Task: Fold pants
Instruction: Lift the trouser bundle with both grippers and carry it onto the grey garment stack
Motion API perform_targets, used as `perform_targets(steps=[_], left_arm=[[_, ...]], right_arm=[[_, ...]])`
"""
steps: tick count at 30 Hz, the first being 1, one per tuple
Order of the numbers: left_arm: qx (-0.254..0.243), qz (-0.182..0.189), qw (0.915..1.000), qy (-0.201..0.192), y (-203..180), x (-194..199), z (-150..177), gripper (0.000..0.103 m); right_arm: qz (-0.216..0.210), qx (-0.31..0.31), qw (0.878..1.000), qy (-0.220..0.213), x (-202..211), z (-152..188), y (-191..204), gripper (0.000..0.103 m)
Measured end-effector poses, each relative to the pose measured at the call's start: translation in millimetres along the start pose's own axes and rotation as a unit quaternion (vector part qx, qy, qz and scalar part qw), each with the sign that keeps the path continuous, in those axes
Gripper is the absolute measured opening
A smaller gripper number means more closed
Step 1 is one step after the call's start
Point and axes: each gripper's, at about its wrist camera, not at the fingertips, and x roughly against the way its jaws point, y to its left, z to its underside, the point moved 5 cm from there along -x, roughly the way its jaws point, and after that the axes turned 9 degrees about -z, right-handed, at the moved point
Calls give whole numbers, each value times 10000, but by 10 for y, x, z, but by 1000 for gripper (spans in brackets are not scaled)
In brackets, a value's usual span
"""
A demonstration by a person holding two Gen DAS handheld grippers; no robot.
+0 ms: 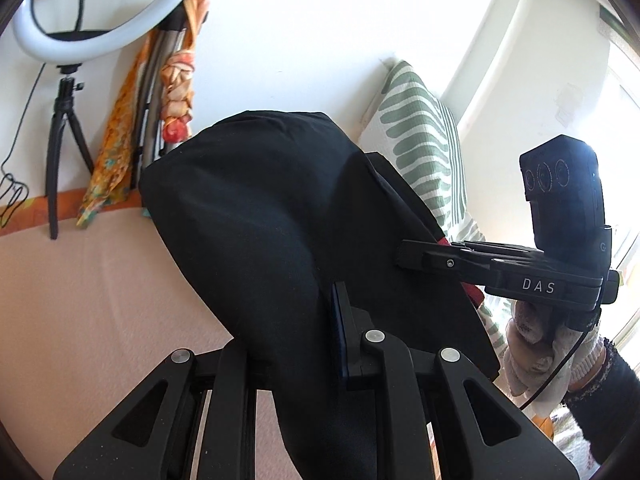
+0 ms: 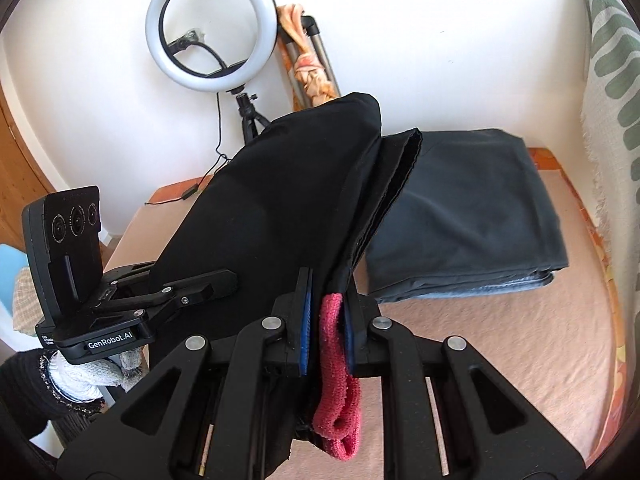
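Note:
Black pants (image 1: 260,220) hang in the air between both grippers, above a pink-beige bed (image 1: 80,300). My left gripper (image 1: 320,316) is shut on the cloth, which drapes over one finger and hides it; only the blue pad (image 1: 339,320) shows. In the right wrist view my right gripper (image 2: 328,312) is shut on the pants (image 2: 260,208) together with a red knit band (image 2: 336,360) that hangs from the jaws. Each gripper shows in the other's view: the right gripper (image 1: 406,254) pinches the pants' edge, and the left gripper (image 2: 228,280) clamps the fabric on the left.
A folded stack of dark clothes (image 2: 472,208) lies on the bed (image 2: 500,340) at the back right. A ring light (image 2: 212,28) on a tripod stands at the wall beside a stand with an orange scarf (image 1: 120,132). A green-leaf pillow (image 1: 420,140) leans at the right. Gloved hands (image 1: 532,340) hold the grippers.

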Motion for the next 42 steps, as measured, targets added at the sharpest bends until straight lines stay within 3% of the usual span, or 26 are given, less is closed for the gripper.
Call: perform_targets(steps=[8, 21, 33, 38, 42], left_arm=[[-241, 7, 9997, -93, -326, -536, -418, 14], [-176, -143, 9997, 78, -319, -1305, -831, 14], [-146, -452, 9973, 551, -246, -1960, -763, 15], [-172, -625, 9952, 730, -280, -2081, -727, 29], [-183, -691, 9943, 785, -292, -2072, -713, 48]], right_arm=[[533, 22, 9984, -205, 193, -295, -490, 14], [888, 39, 9959, -180, -143, -740, -1146, 14], [1265, -12, 9917, 217, -605, -684, -1651, 14], [1492, -61, 9884, 292, -651, -595, -1769, 19], [1742, -128, 9844, 224, -596, -592, -1803, 27]])
